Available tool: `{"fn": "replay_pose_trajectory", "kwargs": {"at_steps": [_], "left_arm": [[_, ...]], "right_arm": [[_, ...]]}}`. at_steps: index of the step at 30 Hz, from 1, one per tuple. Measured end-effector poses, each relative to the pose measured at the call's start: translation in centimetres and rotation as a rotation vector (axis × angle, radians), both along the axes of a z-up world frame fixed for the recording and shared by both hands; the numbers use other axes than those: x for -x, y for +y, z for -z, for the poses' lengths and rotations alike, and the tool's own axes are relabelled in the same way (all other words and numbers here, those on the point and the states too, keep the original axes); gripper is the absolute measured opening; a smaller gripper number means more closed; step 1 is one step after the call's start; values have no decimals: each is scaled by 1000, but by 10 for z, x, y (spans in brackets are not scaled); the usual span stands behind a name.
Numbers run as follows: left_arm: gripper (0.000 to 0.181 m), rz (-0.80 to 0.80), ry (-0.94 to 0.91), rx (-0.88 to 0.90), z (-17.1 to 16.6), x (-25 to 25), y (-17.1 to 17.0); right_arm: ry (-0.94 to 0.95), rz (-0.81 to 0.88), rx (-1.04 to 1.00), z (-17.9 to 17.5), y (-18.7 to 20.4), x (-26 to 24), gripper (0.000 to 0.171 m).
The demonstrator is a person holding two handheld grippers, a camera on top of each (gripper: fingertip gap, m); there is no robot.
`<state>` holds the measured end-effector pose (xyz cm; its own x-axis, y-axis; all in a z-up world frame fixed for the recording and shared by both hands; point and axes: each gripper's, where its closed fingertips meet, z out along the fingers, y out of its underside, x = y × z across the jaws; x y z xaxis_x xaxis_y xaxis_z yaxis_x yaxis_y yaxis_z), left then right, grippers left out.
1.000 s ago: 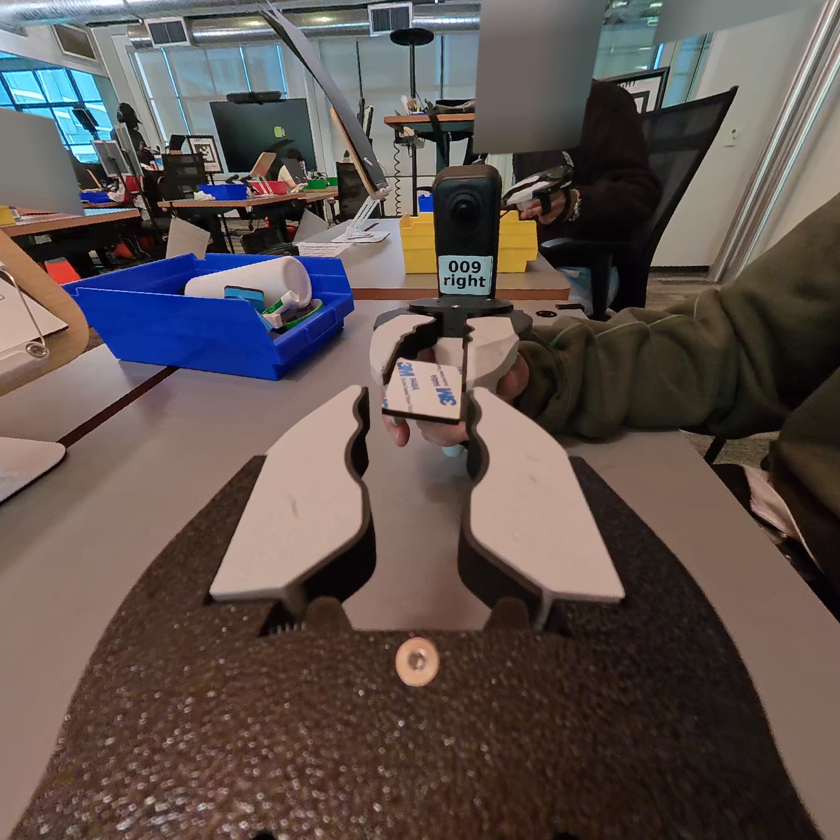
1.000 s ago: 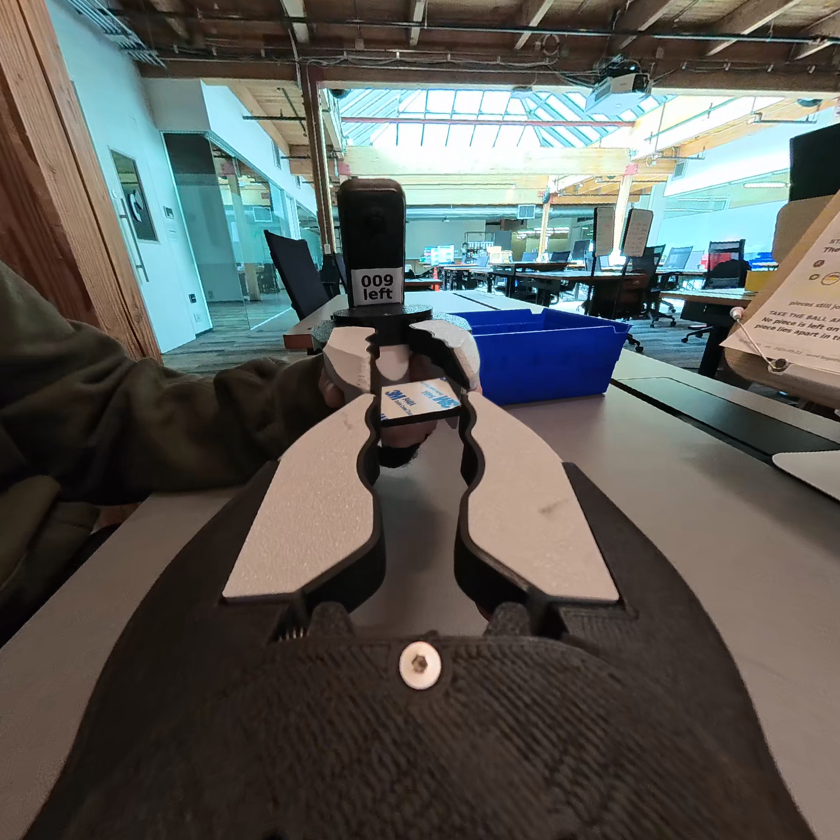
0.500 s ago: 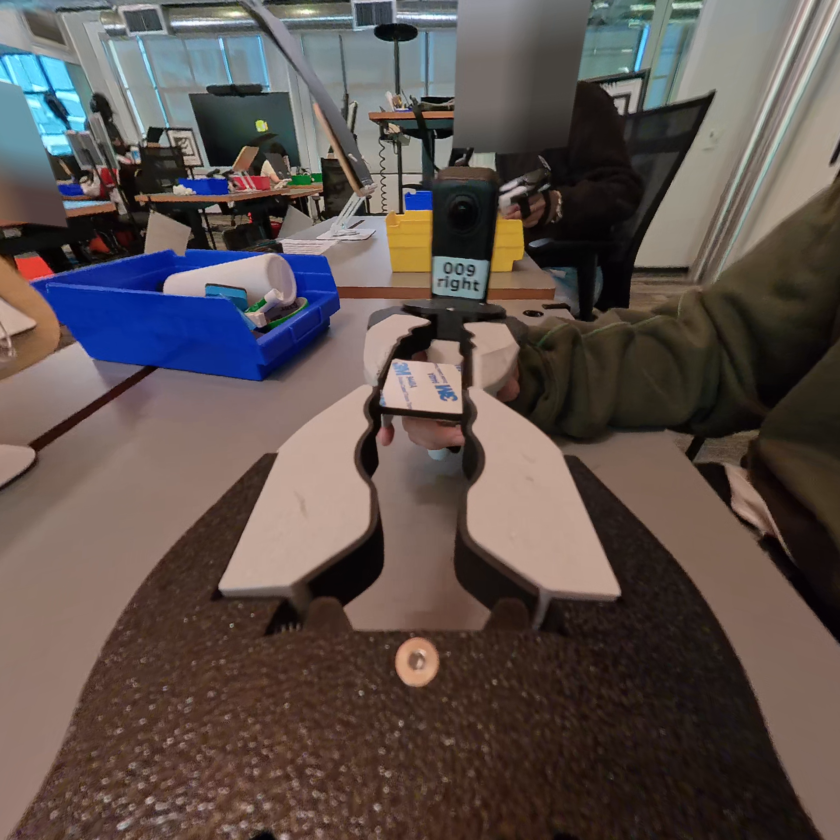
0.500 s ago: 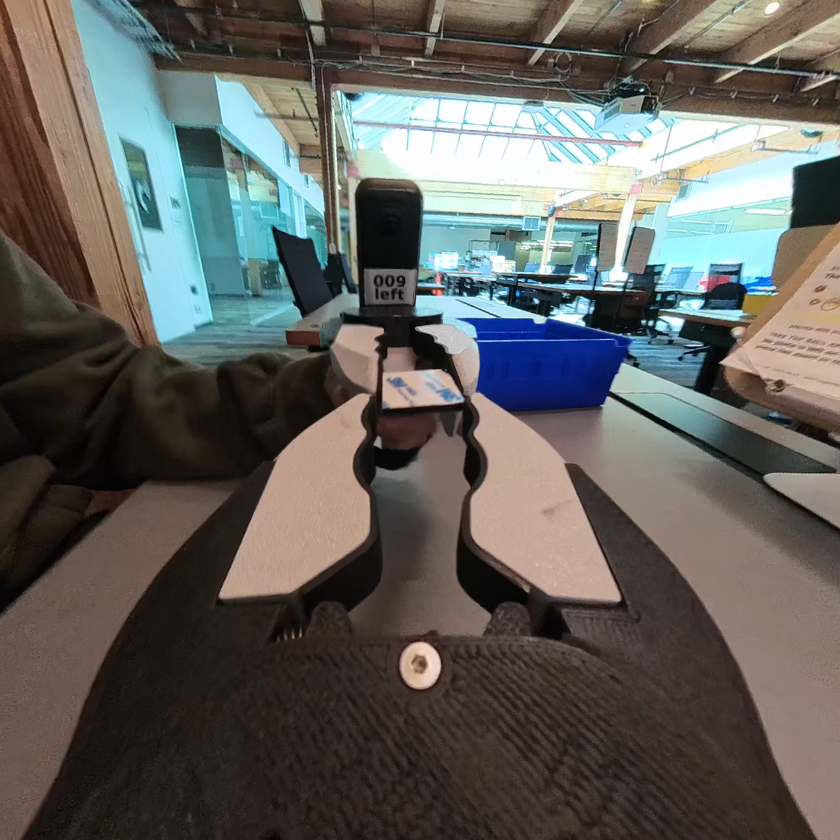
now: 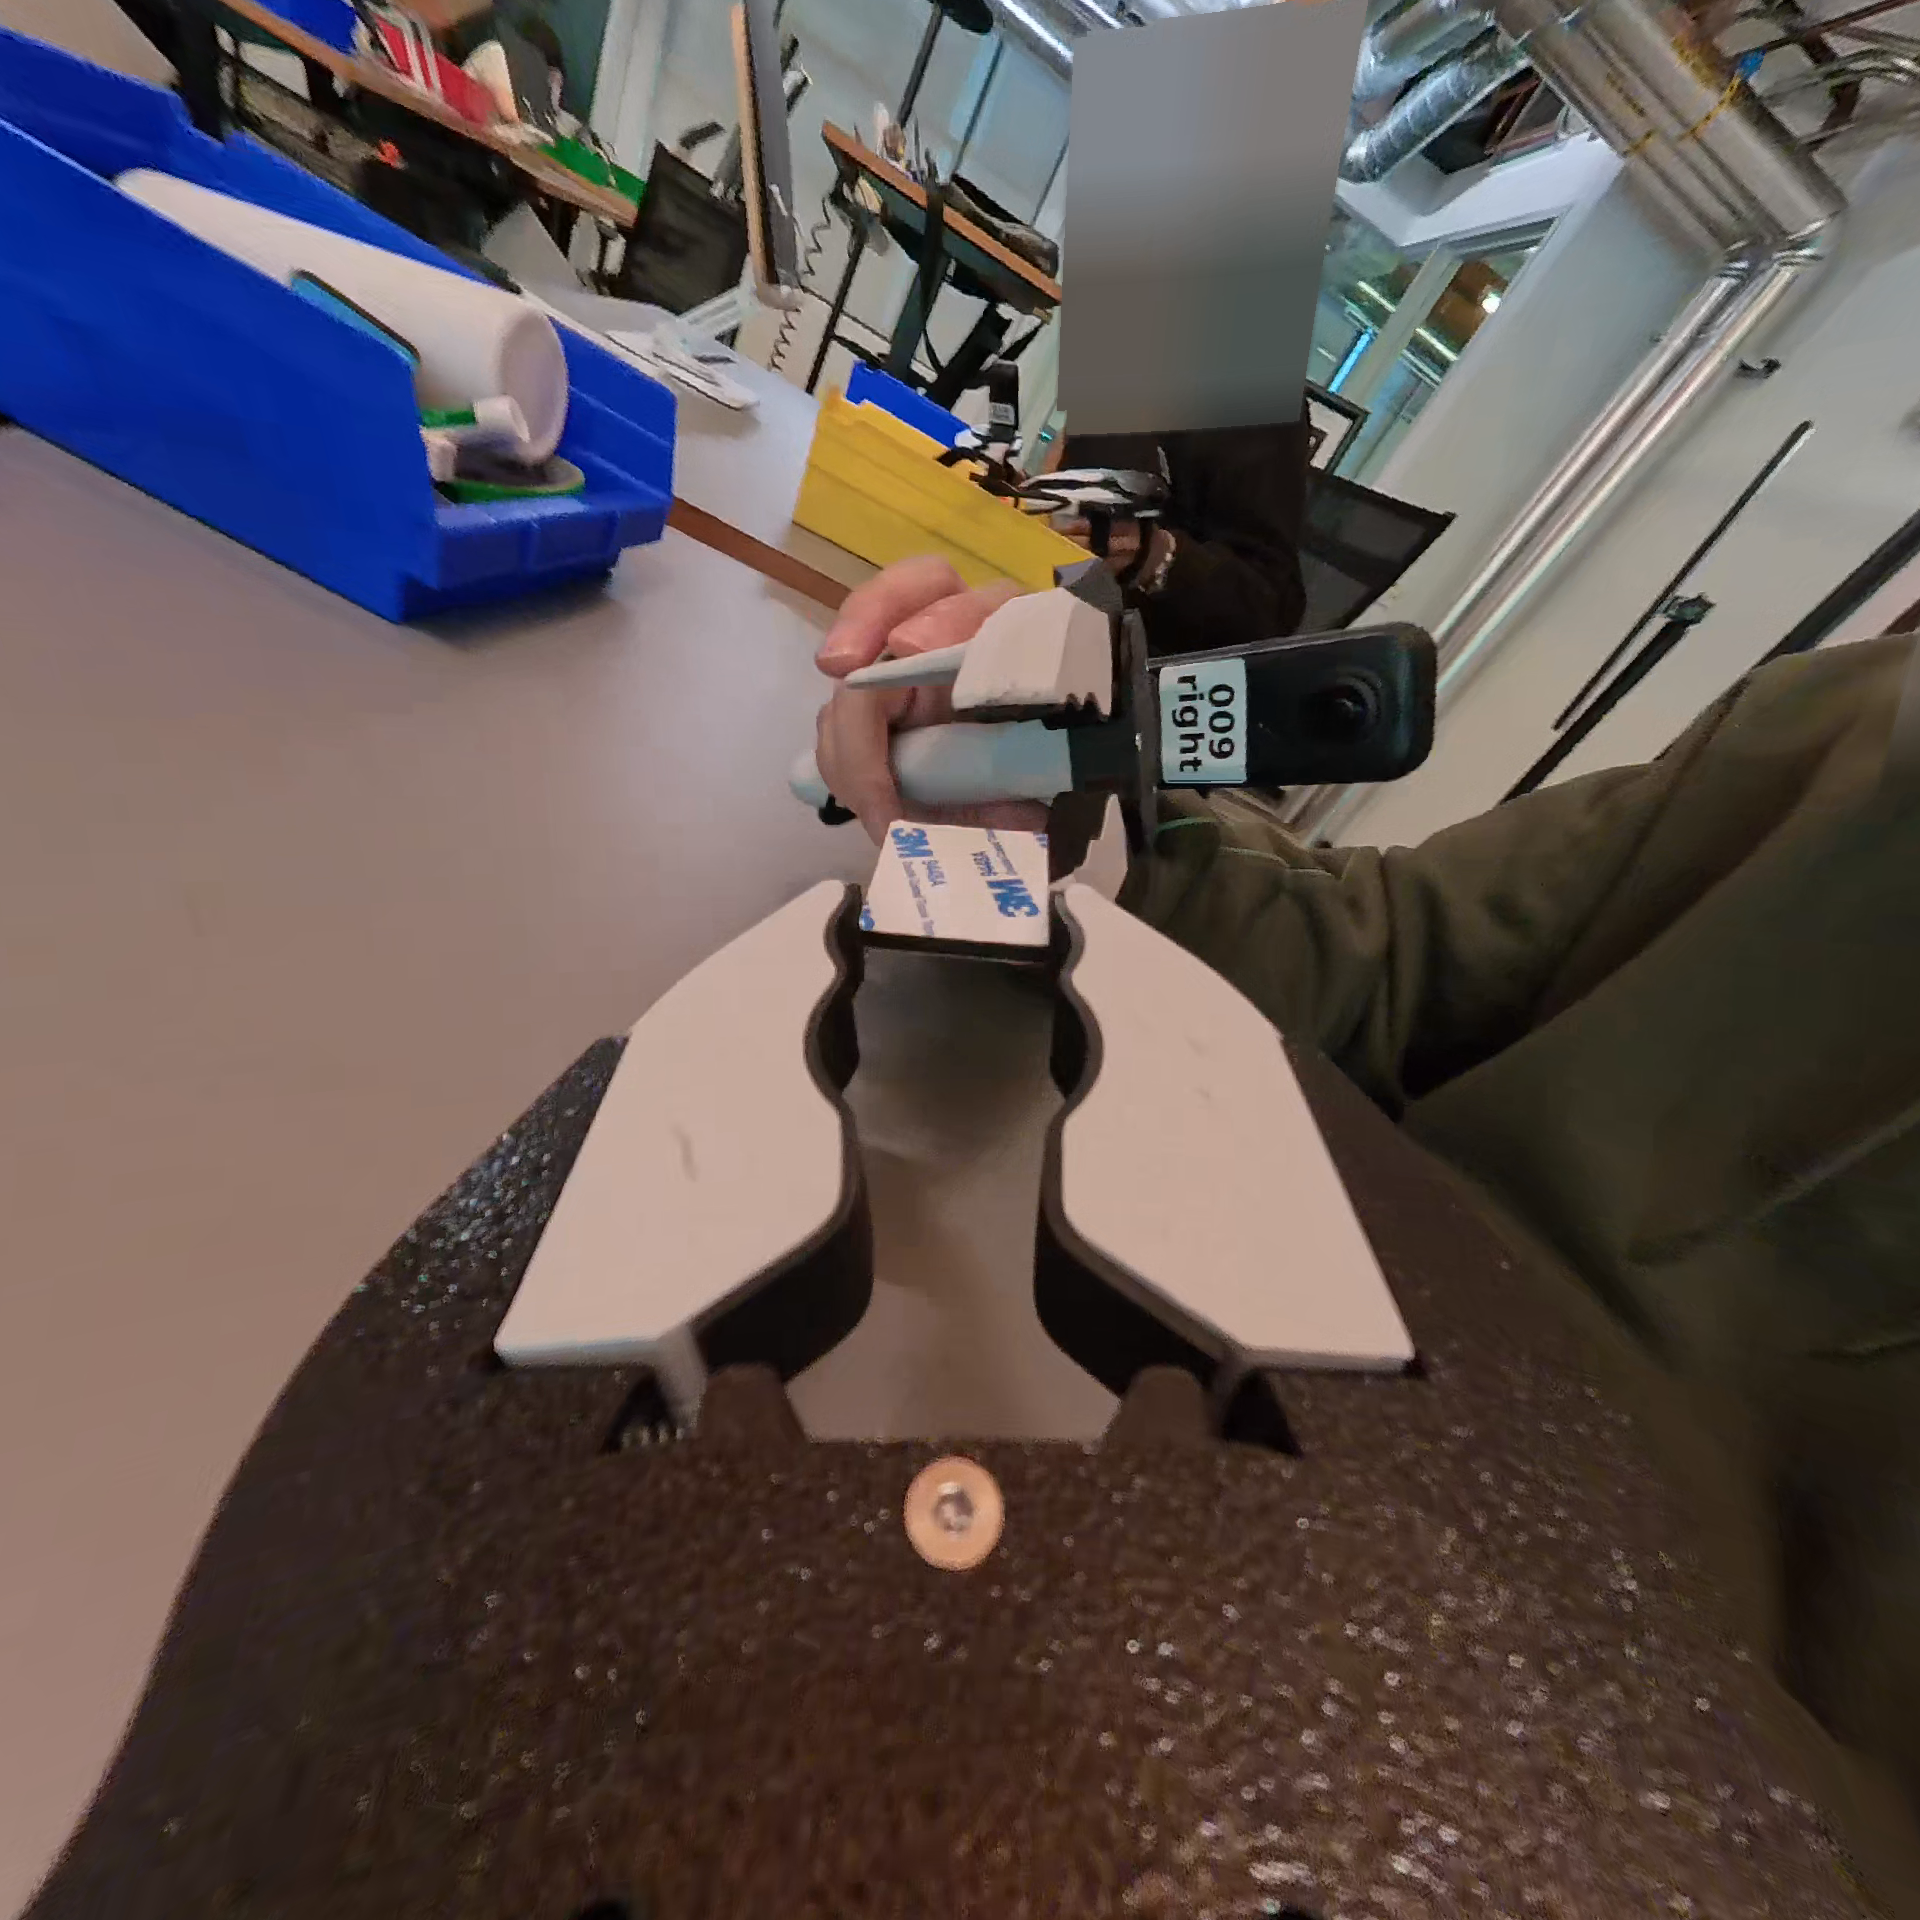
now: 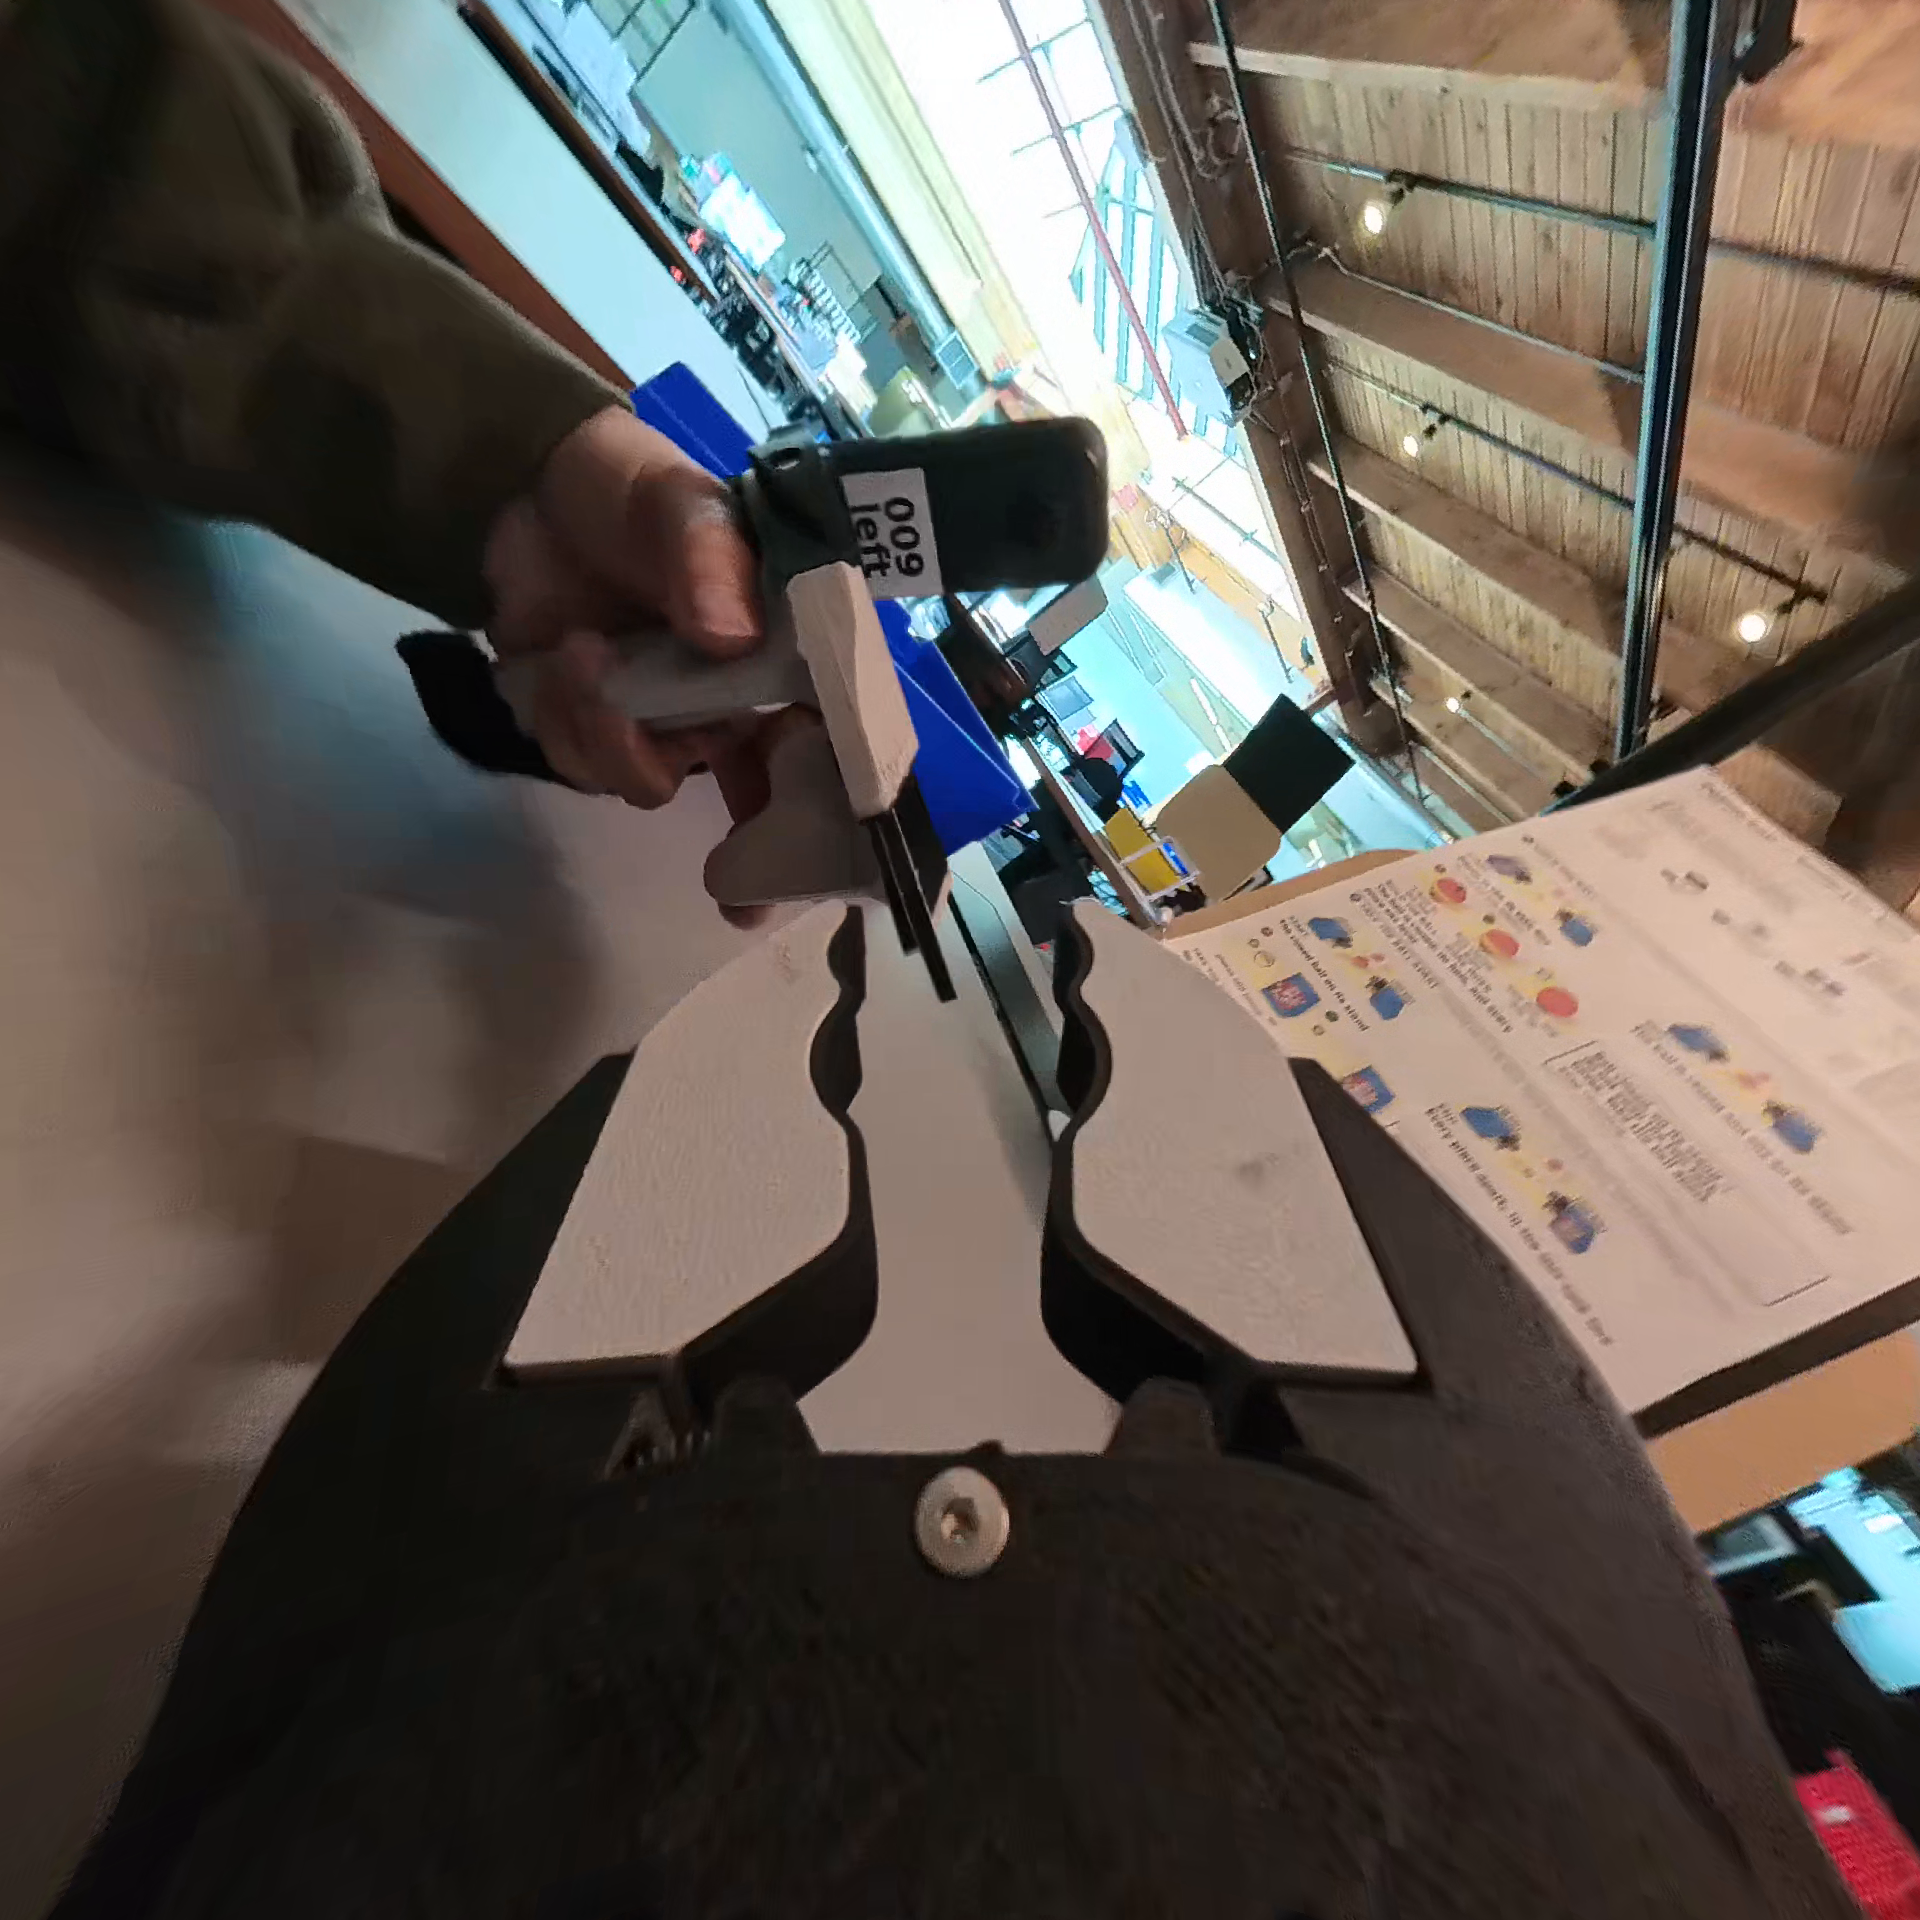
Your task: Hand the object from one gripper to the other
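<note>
The object is a flat square pad [image 5: 961, 891], white printed backing over black foam. My left gripper [image 5: 956, 920] is shut on it, gripping its two side edges at the fingertips and holding it above the grey table [image 5: 364, 883]. In the right wrist view the pad [image 6: 928, 935] shows edge-on, held by the left gripper [image 6: 904, 894] and reaching into the gap of my right gripper [image 6: 961, 935]. The right jaws stand apart on either side of it without touching; that gripper is empty. In the left wrist view the right gripper [image 5: 1070, 748] lies rolled on its side just behind the pad.
A blue bin [image 5: 260, 416] holding a white roll stands on the table at the left. A yellow bin [image 5: 914, 499] and a seated person [image 5: 1226, 561] are behind. A printed instruction sheet on a board [image 6: 1558, 1039] stands to the right in the right wrist view. Less than 4 cm separates the two grippers' tips.
A second ago the right gripper held the pad and the left was open. The left closed on it, the right let go, and both grippers have rolled so the views are tilted.
</note>
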<state>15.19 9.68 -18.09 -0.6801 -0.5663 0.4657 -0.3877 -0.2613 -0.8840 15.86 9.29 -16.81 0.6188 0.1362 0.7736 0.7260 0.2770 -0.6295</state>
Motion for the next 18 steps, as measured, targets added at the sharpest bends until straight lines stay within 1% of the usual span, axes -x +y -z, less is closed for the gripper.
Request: {"fn": "replay_pose_trajectory", "kwargs": {"at_steps": [1,6,9,10,12,13,16,18], "left_arm": [[33,20,11,14,0,2,-2],[33,58,37,50,1,5,-5],[34,51,1,62,-4,5,-3],[38,27,-37,38,-7,3,-1],[58,-51,-126,-62,-10,0,3],[57,-81,-184,-135,-11,-1,5],[44,-150,-343,-375,-10,-1,7],[34,-158,-388,-435,-9,-1,5]], "right_arm": [[-33,1,-4,1,0,2,31],[-80,-33,27,7,0,14,4],[32,-55,79,5,1,15,3],[97,-64,100,3,2,14,3],[275,-67,136,-3,4,5,3],[376,-93,165,-5,3,1,3],[686,-231,270,-12,0,-5,3],[835,-327,340,-12,-2,-5,3]]}}
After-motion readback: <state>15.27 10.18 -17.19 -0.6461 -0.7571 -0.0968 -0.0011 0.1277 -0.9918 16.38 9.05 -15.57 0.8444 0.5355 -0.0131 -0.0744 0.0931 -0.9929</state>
